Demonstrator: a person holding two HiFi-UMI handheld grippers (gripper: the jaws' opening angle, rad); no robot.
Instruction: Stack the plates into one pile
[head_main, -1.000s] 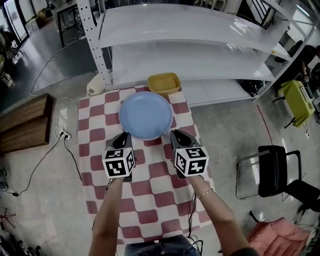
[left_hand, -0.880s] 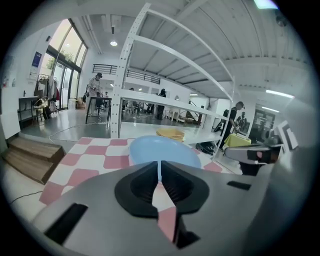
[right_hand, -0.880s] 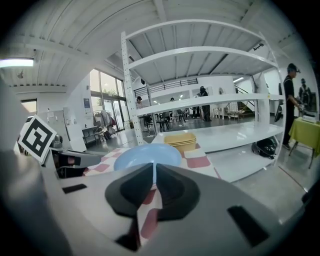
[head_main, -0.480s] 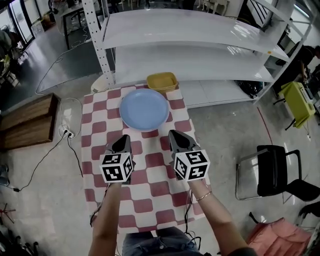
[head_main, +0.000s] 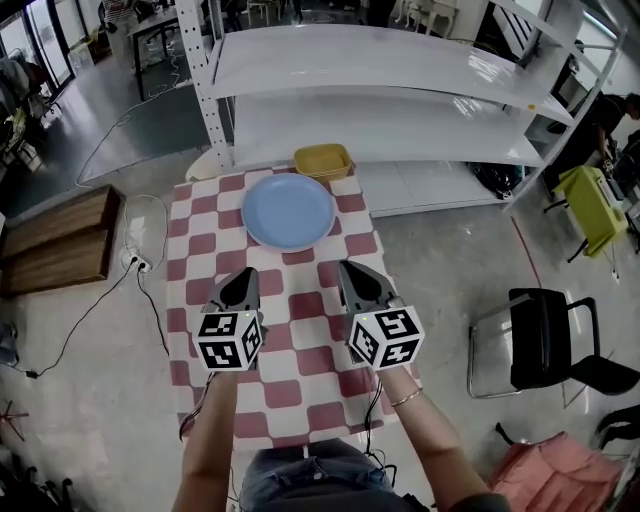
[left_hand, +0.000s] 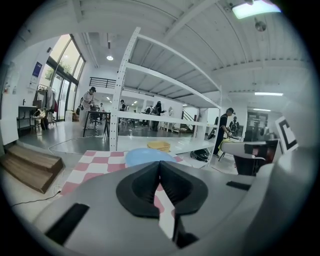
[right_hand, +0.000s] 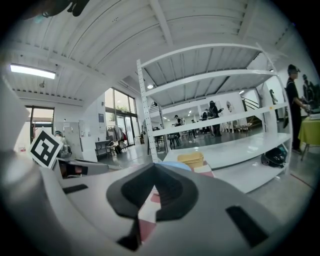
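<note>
- Left gripper (head_main: 244, 279): nearest item, over the near half of the worktop (head_main: 300, 310), pointing to 12 o'clock. Fingers clenched tip to tip, with nothing between them; its own view shows only checkered cloth past the tips.
- Right gripper (head_main: 352, 272): level with the left one and at its 3 o'clock, well apart from it, also pointing to 12 o'clock. Fingers clenched, likewise empty.
- Worktop: red-and-white checkered cloth, with a bare strip between the two grippers.
- Blue plate (head_main: 288, 210): flat on the far half of the worktop, at 12 o'clock from the gap between the grippers. That puts it at about 1 o'clock from the left fingers and 11 o'clock from the right. It touches neither gripper. It is round, so it has no long axis to line up with, and both hands look about equally near. Whether it is one plate or several nested cannot be told.
- Yellow dishes (head_main: 322, 160): a small stack at the far edge of the worktop, just beyond the blue plate at its 1 o'clock. They are probably a little nearer the right hand. In my judgement they are not yet joined with the blue plate.
- White shelf rack (head_main: 380, 60): farthest item, at 12 o'clock behind the worktop, its shelves bare.
</note>
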